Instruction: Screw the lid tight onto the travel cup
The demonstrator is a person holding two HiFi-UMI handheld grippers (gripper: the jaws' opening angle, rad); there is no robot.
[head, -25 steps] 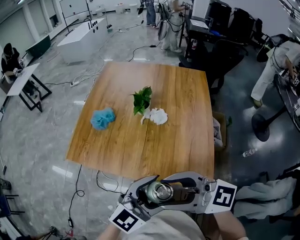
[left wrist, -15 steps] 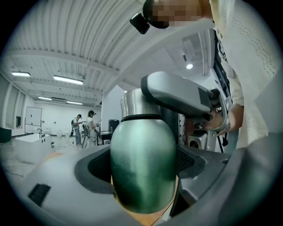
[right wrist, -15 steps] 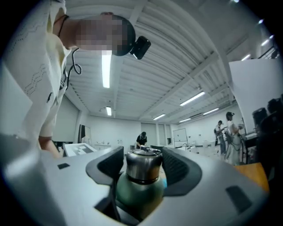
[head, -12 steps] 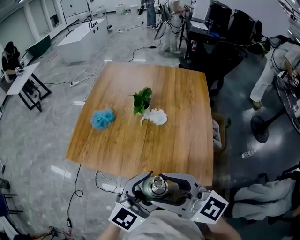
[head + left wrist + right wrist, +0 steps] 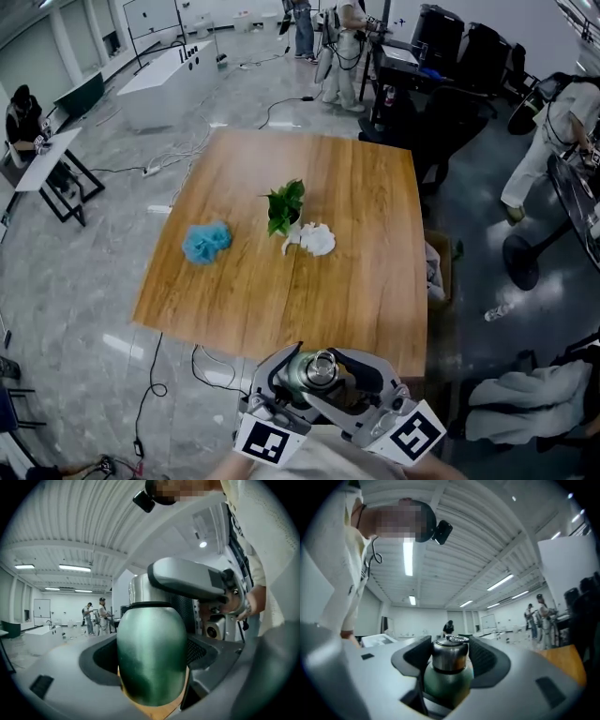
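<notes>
At 6 o'clock in the head view, closest to the person and short of the table's near edge, the travel cup [image 5: 304, 379] stood upright in the air, held by both grippers. The left gripper [image 5: 151, 667] was clamped on the cup's green body, its jaws pressed to either side. The right gripper [image 5: 449, 652] was set higher, with its jaws closed round the steel lid [image 5: 322, 361]. The lid sat on the cup's neck above a dark ring, so nothing inside the cup could be seen. How far the lid had been turned down could not be told.

Past the cup lay the wooden table [image 5: 366, 291]. Near its middle stood a green leafy plant [image 5: 284, 203]; whether it had a pot could not be made out. A white crumpled thing [image 5: 315, 237] lay just beside the plant at its 5 o'clock. A blue mesh puff [image 5: 206, 242] lay well apart at the plant's 8 o'clock.

On the floor at the table's 3 o'clock side was an open cardboard box [image 5: 442, 255] with something pale in it, too small to tell.

Farther off, towards 12 o'clock, a white counter [image 5: 167, 77] stood on the grey floor, and people stood beyond it
</notes>
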